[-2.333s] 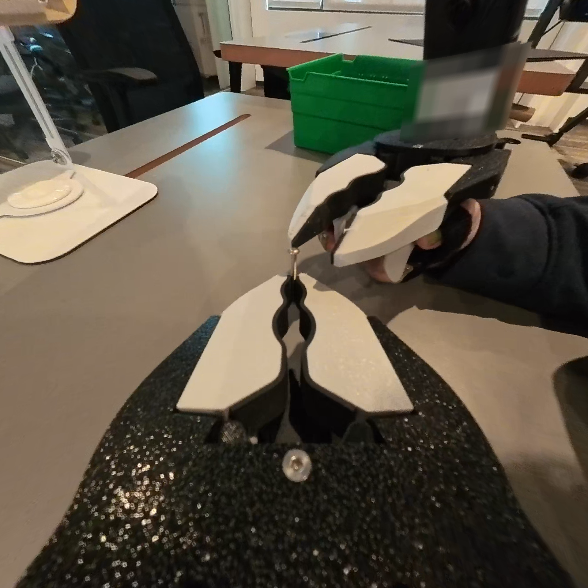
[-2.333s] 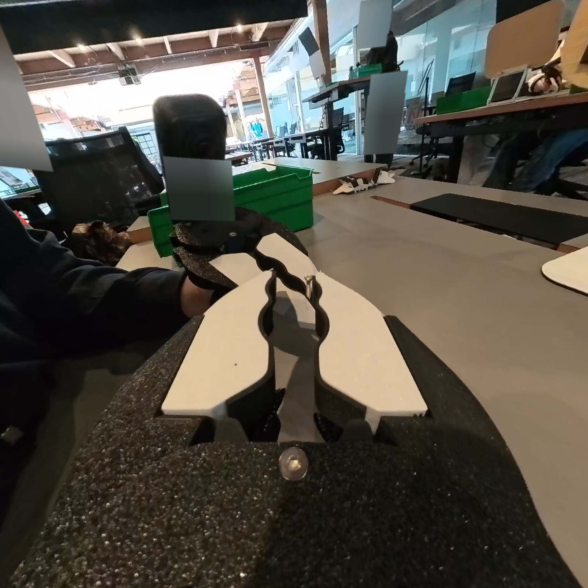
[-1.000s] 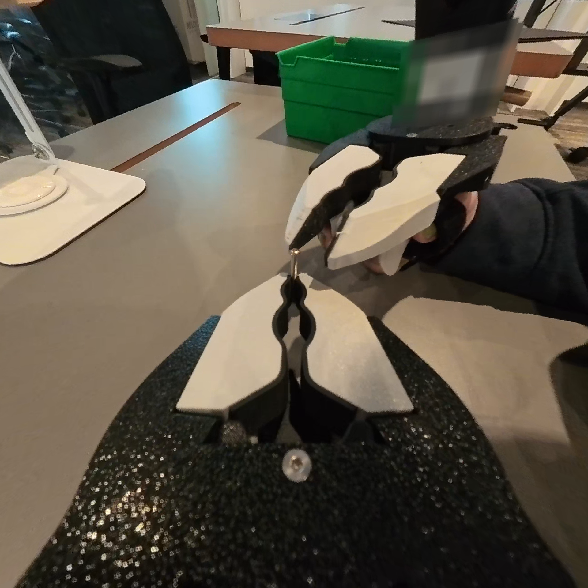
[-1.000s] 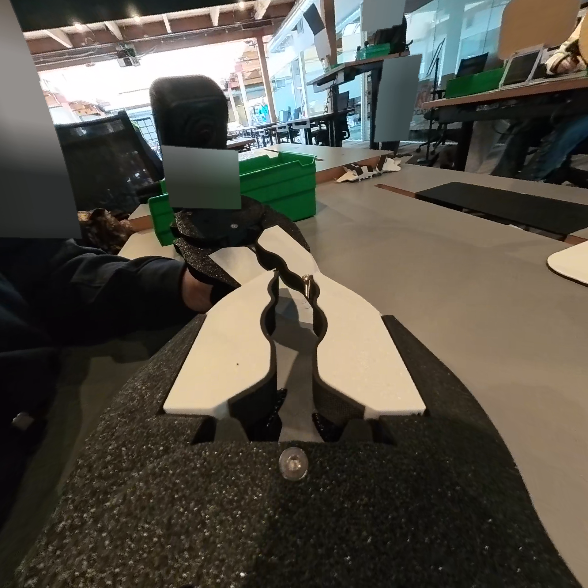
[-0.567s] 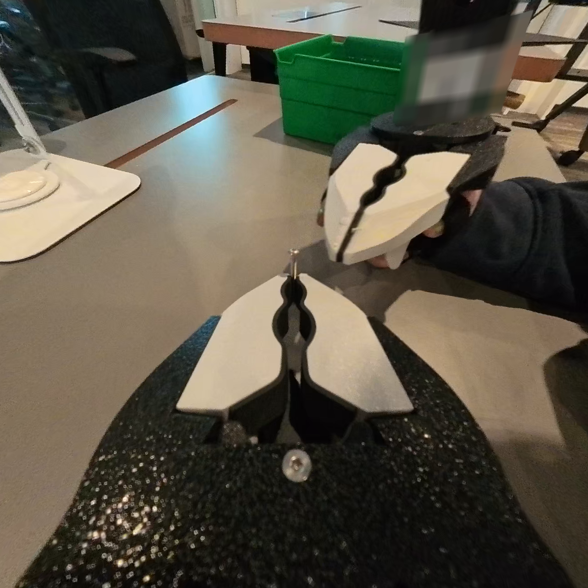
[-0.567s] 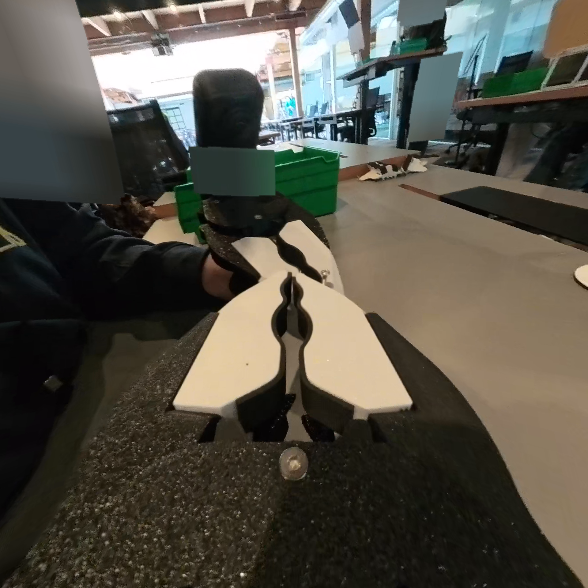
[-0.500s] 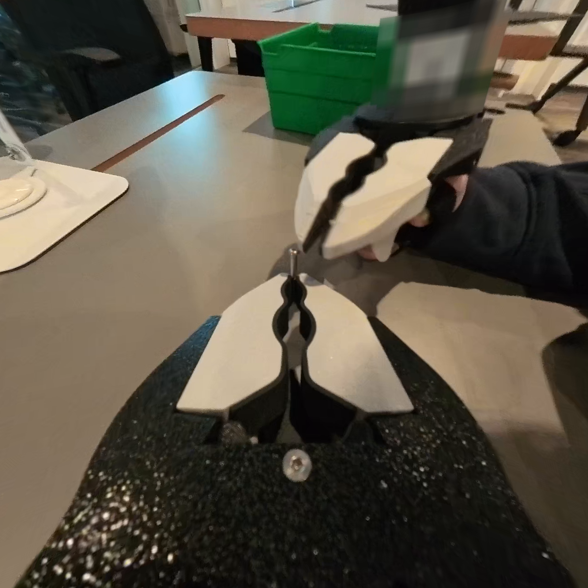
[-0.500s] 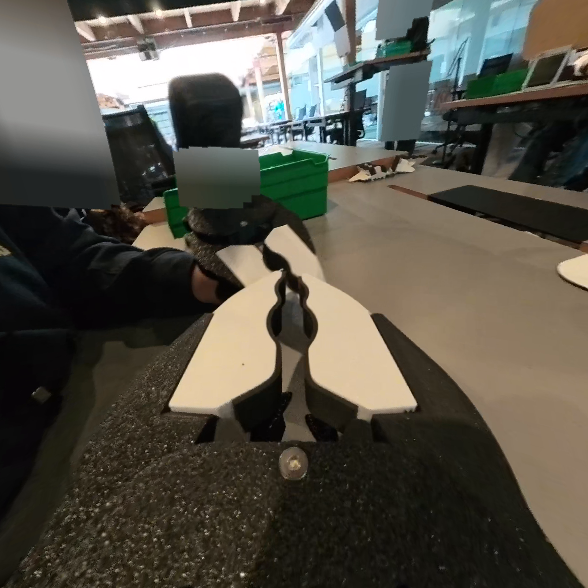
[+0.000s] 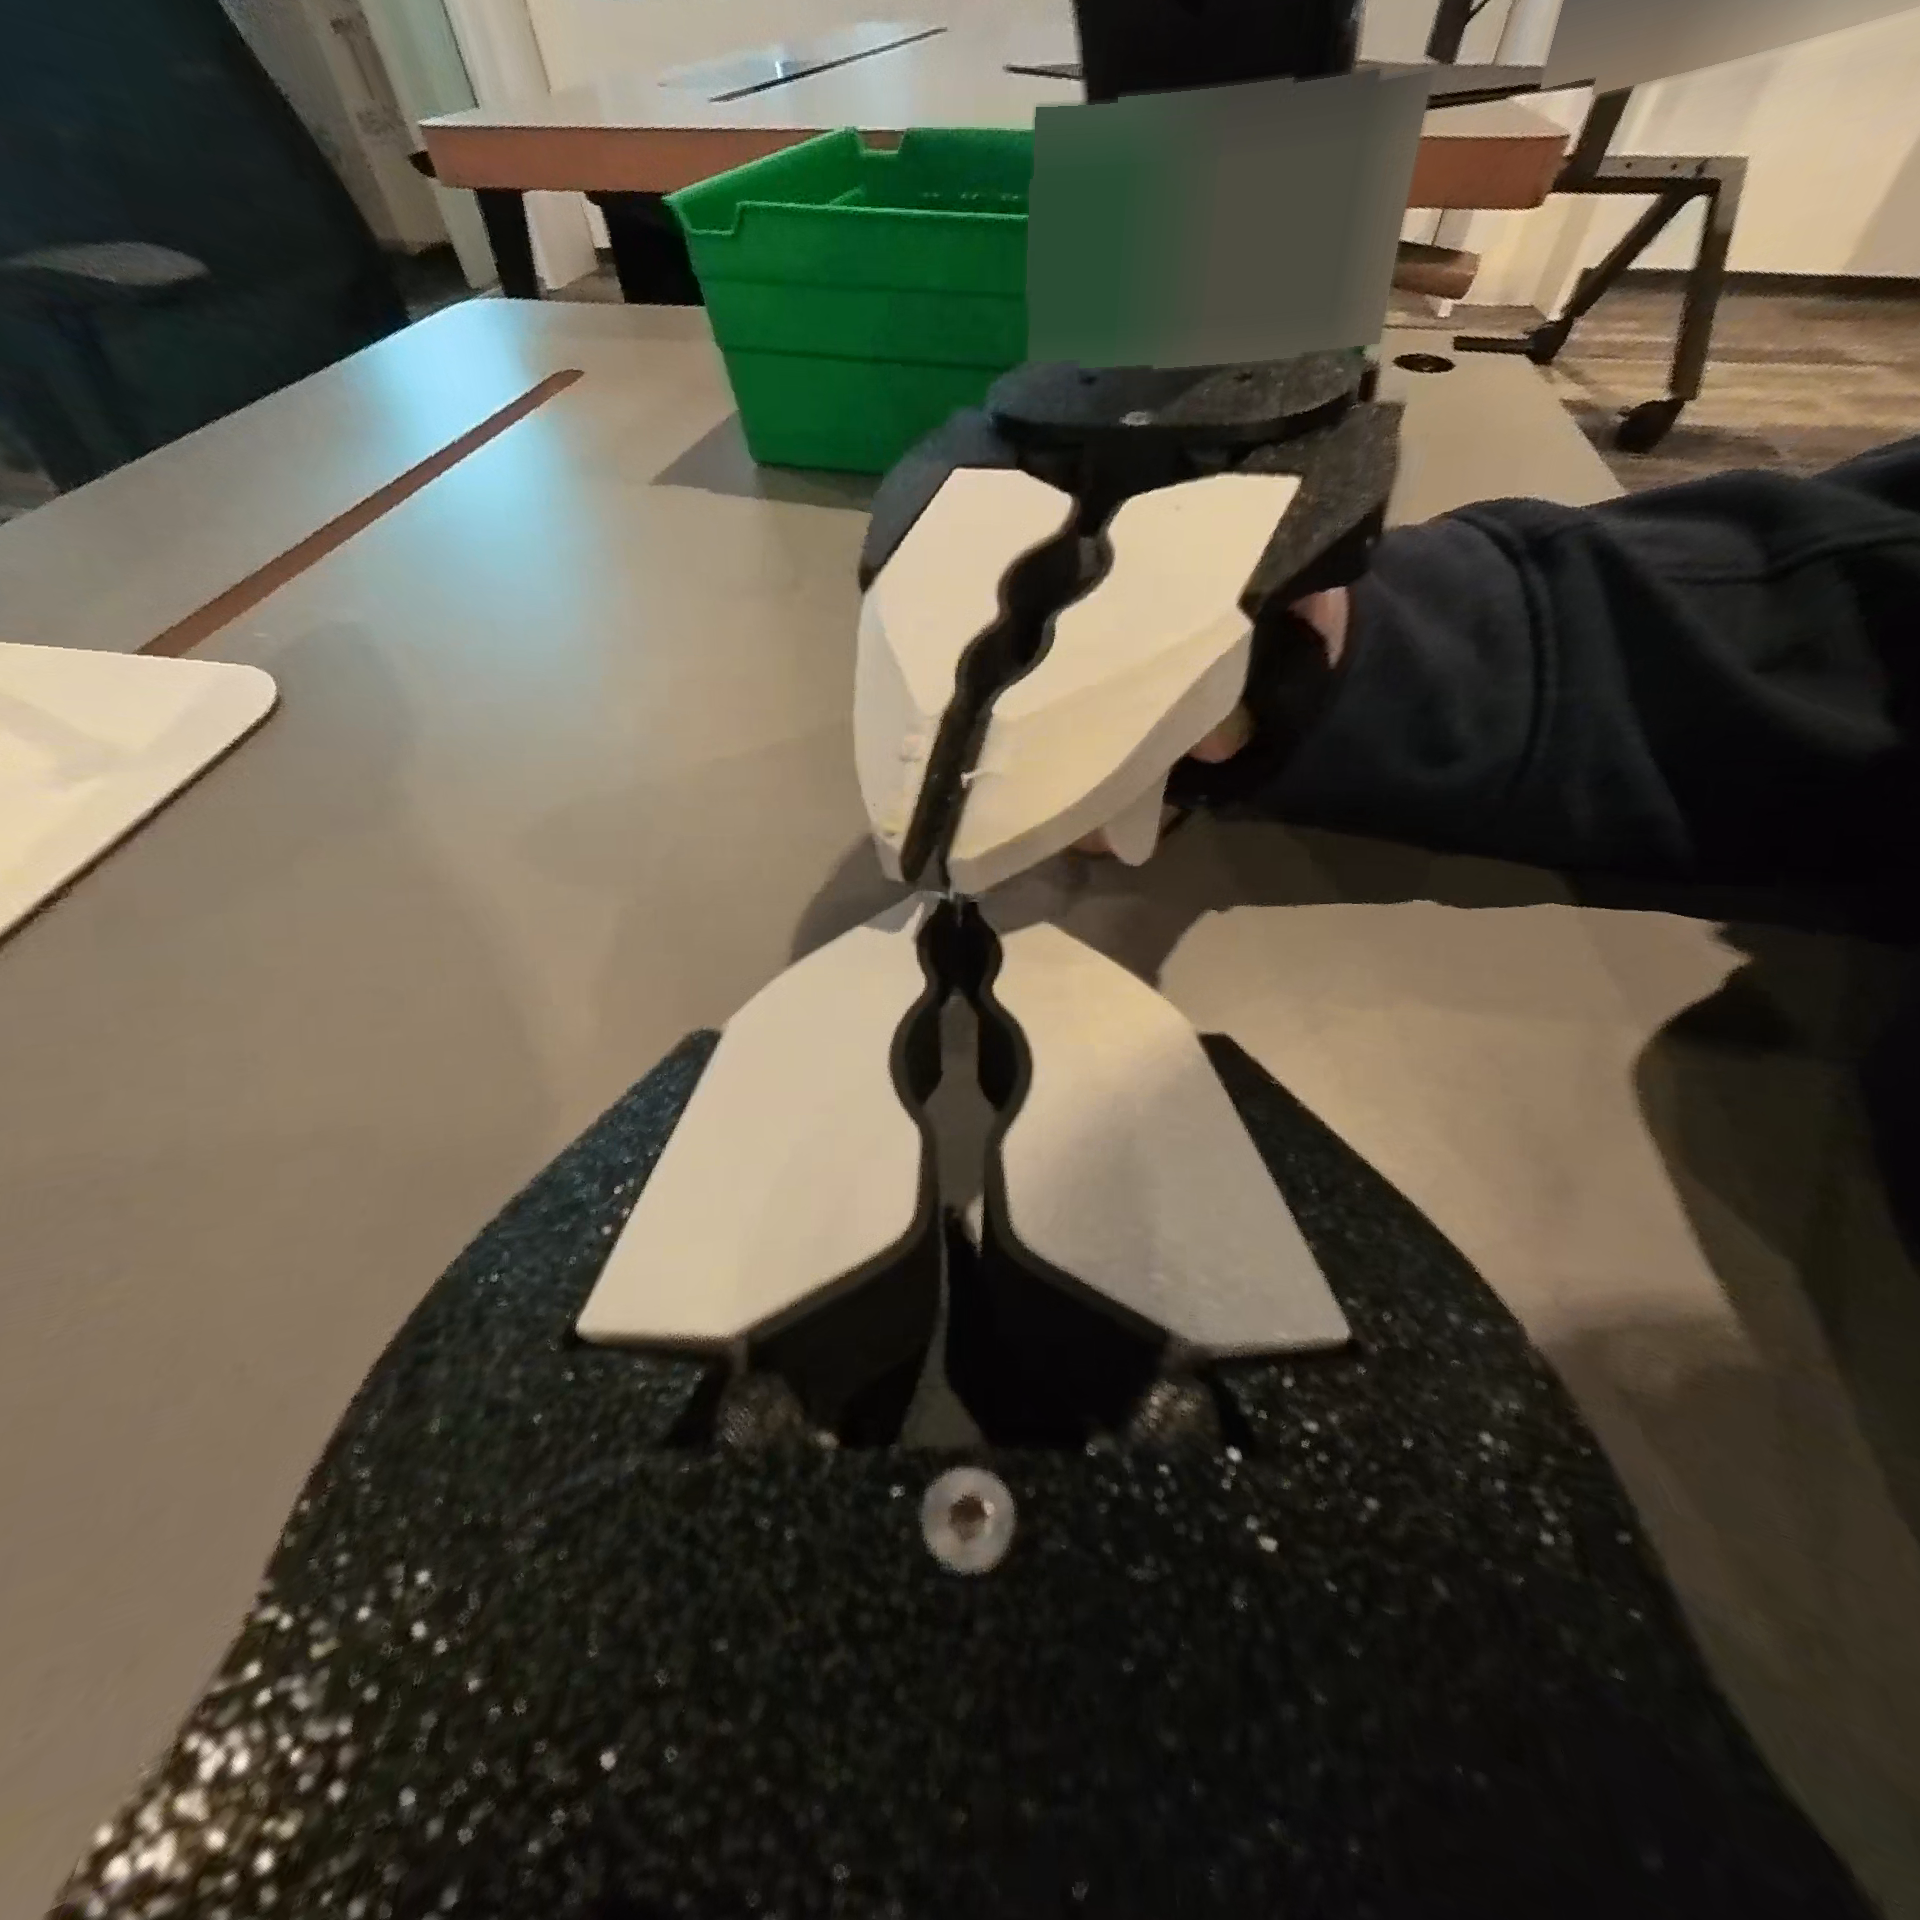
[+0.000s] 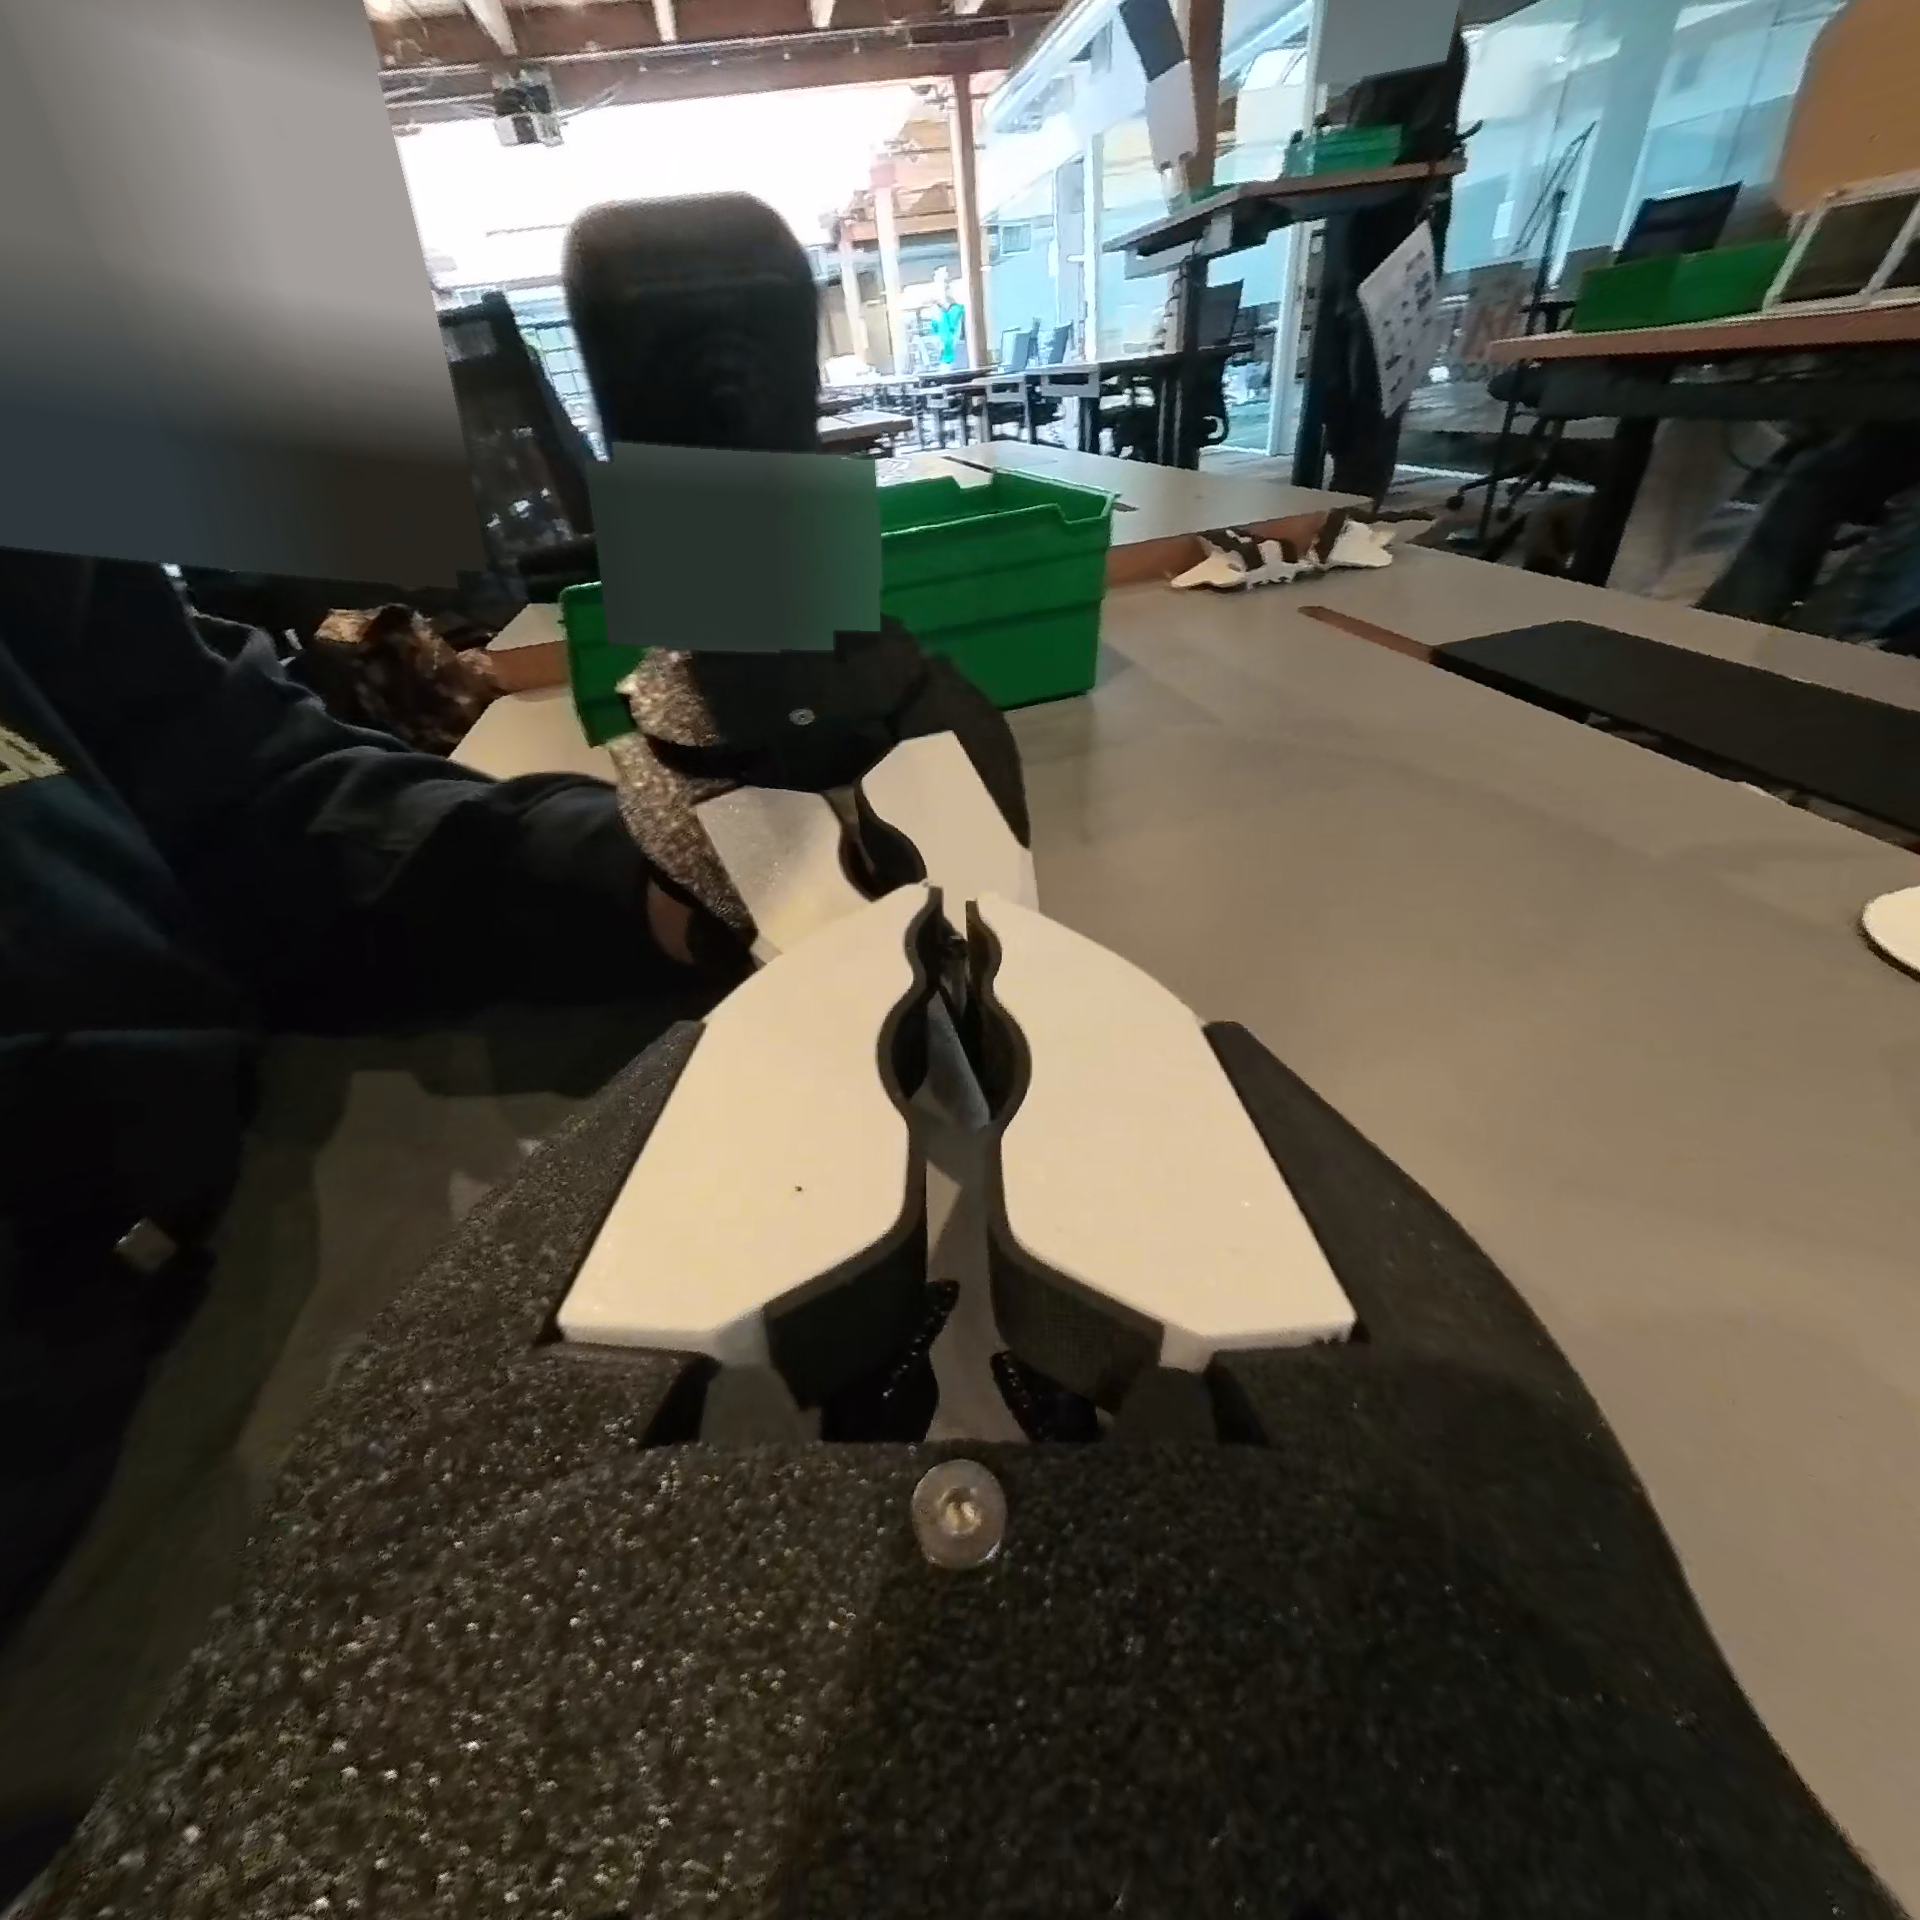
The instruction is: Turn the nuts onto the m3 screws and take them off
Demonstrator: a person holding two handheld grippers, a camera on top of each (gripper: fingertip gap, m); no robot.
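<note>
My left gripper [image 9: 951, 920] is shut on a thin m3 screw [image 9: 950, 895], which sticks out just past its tips above the grey table [image 9: 468, 831]. My right gripper [image 9: 935, 875] comes down from above, tip to tip with the left one, and only a short glint of metal shows between them. In the right wrist view my right gripper [image 10: 948, 914] is closed on a small dark piece, the nut [image 10: 951, 948], at the screw's end. The left gripper's white fingers [image 10: 951, 805] show just behind it. The screw's shaft is mostly hidden.
A green bin [image 9: 862, 312] stands at the back of the table and also shows in the right wrist view [image 10: 997, 603]. A white mat [image 9: 94, 748] lies at the left. A black mat [image 10: 1683, 696] lies at the far right. Dark sleeves [image 9: 1621, 675] reach in from the sides. The gap from one gripper's tips to the other's is roughly 4 cm.
My right gripper was open beside the screw's top, then shut and moved down onto the screw's end. The exposed length of screw between the two grippers has shrunk to almost nothing.
</note>
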